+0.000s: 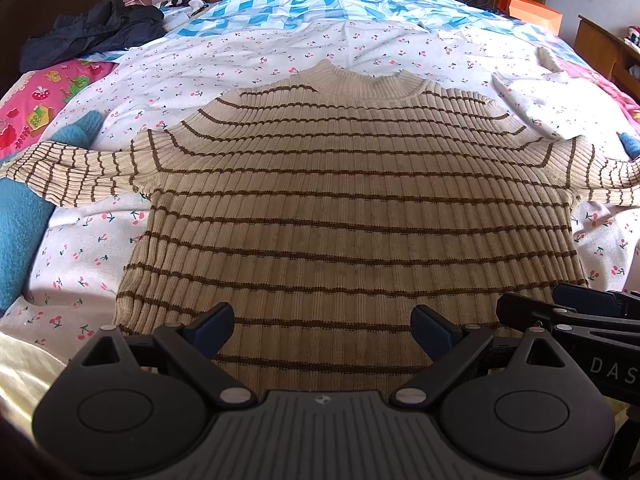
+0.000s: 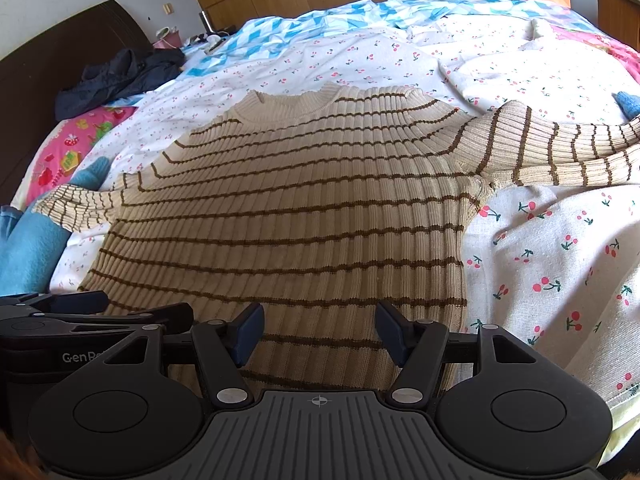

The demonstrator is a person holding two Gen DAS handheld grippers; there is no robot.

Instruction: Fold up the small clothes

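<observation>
You've got a cream ribbed knit sweater with thin brown stripes (image 1: 352, 208) lying flat, sleeves spread sideways, collar pointing away.

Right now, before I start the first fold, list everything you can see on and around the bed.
striped sweater: one, beige with brown stripes, spread flat mid-bed, sleeves out to both sides
cherry-print sheet: one, white with pink cherries, under the sweater
blue-check quilt: one, blue and white, far end of the bed
dark jacket: one, black, crumpled at far left
pink pillow: one, pink cartoon print, left edge
blue cloth: blue, left, beneath the sleeve
orange box: one, far right
left gripper: jaws open over the hem
right gripper: jaws open over the hem
</observation>
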